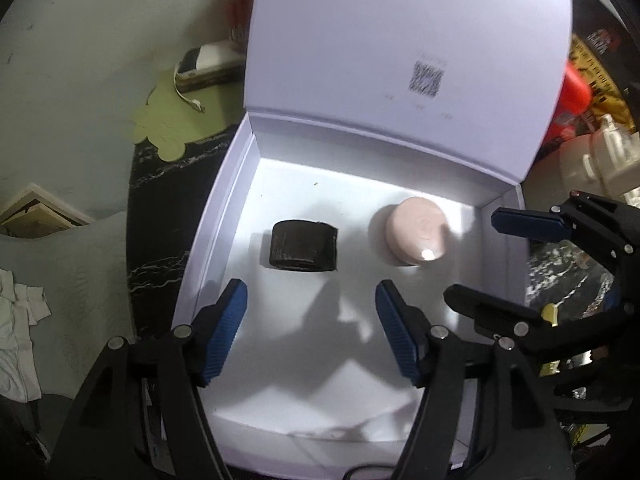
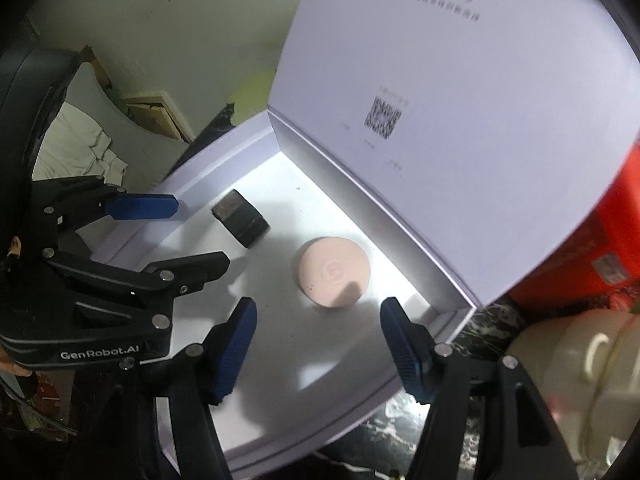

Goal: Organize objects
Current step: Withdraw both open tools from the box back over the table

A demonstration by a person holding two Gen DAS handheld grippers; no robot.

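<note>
A white box (image 1: 208,240) stands with its lid (image 1: 400,40) raised, on a black marbled tabletop (image 1: 156,200). On its floor lie a small black block (image 1: 304,245) and, to the right of it, a round pink puck (image 1: 416,236). My left gripper (image 1: 310,296) hovers open over the box floor just short of the block, with nothing between its blue pads. My right gripper (image 1: 472,254) is open at the box's right wall. In the right wrist view the right gripper (image 2: 318,308) is open just above the near edge of the puck (image 2: 332,272). The left gripper (image 2: 202,232) hangs beside the block (image 2: 240,220).
A red container (image 2: 616,240) and a cream plastic appliance (image 2: 580,360) stand close to the box's right side. A pale green flower-shaped mat (image 1: 168,120) lies at the far left of the table. Crumpled white cloth (image 1: 16,320) lies off the table's left edge.
</note>
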